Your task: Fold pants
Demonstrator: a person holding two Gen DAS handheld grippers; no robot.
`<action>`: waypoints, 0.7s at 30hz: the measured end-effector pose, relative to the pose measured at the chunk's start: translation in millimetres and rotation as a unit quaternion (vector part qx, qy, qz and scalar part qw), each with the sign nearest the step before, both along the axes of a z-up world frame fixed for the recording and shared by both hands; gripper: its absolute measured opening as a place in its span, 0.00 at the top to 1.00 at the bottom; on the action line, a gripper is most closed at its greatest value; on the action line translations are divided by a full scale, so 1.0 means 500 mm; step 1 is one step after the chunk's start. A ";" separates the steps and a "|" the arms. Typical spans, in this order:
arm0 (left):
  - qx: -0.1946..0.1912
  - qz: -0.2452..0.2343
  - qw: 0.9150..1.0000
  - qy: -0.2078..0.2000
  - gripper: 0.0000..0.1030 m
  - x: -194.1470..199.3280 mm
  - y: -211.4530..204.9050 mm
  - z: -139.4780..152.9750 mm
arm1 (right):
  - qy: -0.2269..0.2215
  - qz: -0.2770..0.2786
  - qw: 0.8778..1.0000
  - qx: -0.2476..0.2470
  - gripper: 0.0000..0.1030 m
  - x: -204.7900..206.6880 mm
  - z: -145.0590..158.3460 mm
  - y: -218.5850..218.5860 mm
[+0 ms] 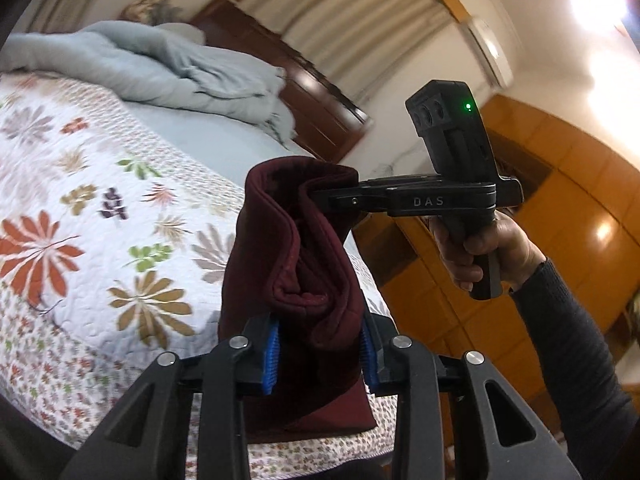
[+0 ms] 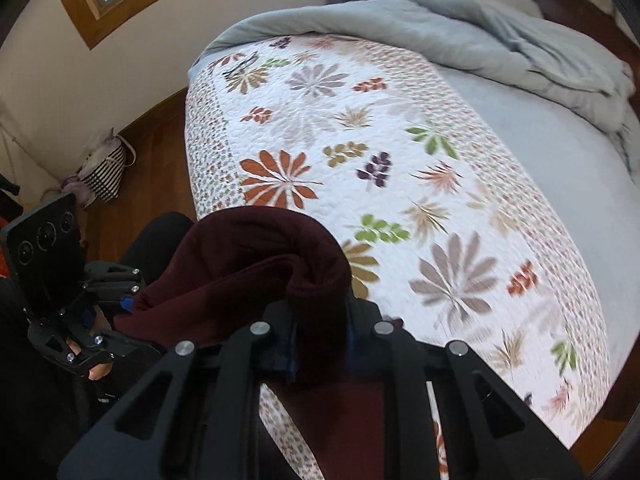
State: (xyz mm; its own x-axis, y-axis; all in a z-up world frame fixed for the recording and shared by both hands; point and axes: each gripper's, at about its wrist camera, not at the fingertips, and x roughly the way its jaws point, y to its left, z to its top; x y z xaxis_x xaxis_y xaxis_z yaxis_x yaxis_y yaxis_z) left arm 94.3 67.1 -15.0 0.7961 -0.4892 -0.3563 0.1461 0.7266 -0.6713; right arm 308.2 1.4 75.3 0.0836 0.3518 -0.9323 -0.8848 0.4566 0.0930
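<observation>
The dark maroon pants (image 1: 288,264) hang bunched in the air above the near edge of the bed. My left gripper (image 1: 320,350) is shut on one end of the fabric between its blue pads (image 1: 272,354). My right gripper (image 1: 320,196) is shut on the other end, higher up and further away. In the right wrist view the pants (image 2: 256,264) drape over my right gripper (image 2: 320,344), which is clamped on them, and stretch left to my left gripper (image 2: 124,304). The rest of the pants hangs down below the fingers.
The bed carries a white floral quilt (image 2: 360,168) and a crumpled grey duvet (image 2: 500,40) by the dark wooden headboard (image 1: 304,92). A striped bag (image 2: 104,168) sits on the wooden floor by the wall. Orange wooden cabinets (image 1: 560,208) stand beside the bed.
</observation>
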 end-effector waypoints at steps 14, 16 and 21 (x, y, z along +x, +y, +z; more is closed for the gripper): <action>0.085 -0.136 0.987 -0.015 0.70 0.059 -0.297 0.035 | -0.045 -0.084 0.995 -0.015 0.88 -0.049 0.010 -0.310; 0.106 -0.157 0.982 -0.014 0.70 0.065 -0.350 0.023 | -0.043 -0.096 0.994 -0.018 0.88 -0.053 -0.007 -0.350; 0.140 -0.198 0.970 0.000 0.70 0.081 -0.456 -0.024 | -0.033 -0.126 0.991 -0.026 0.88 -0.063 -0.074 -0.450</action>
